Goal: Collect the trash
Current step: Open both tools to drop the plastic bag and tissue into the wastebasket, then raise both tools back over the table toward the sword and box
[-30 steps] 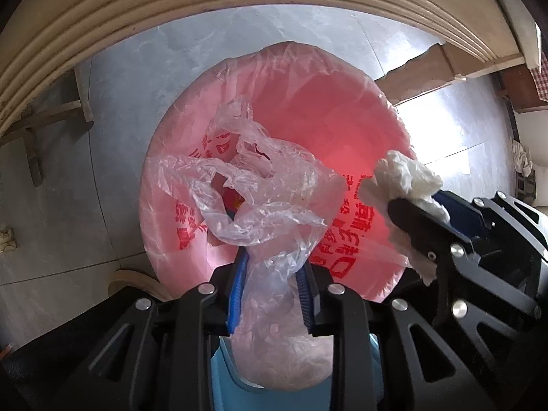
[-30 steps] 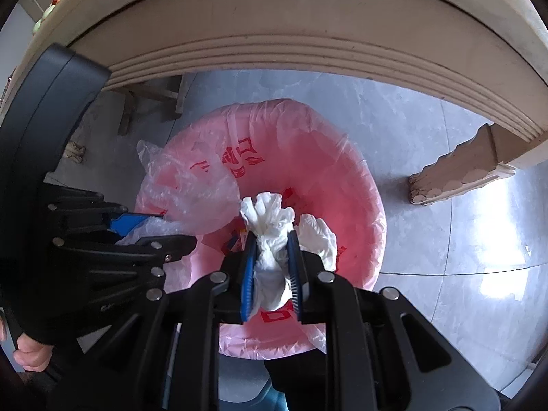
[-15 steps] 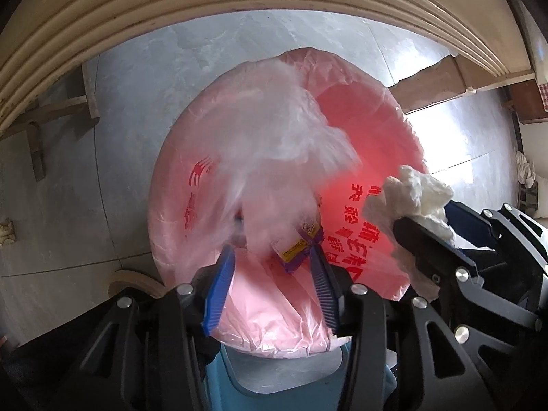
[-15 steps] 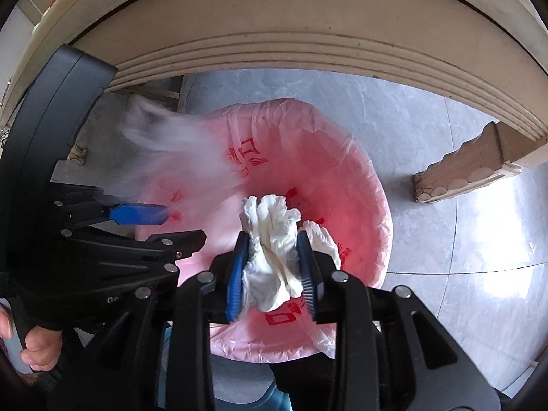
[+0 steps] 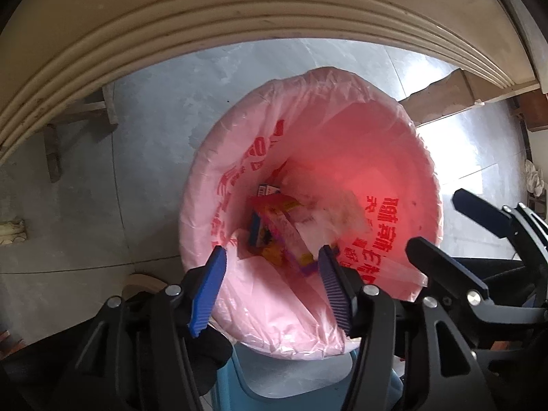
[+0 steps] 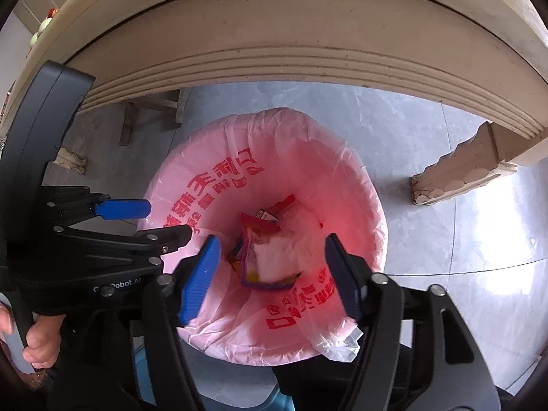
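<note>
Grey tile floor (image 6: 428,137) beneath pink-lined bin (image 6: 342,185), table edge (image 6: 291,51) overhead.

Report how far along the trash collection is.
Done: wrappers and crumpled tissue lie at the bottom of the pink-lined bin. In hand: nothing; the left tool and right tool both hang open and empty above it. Left: no loose trash shows on the visible floor.
</note>
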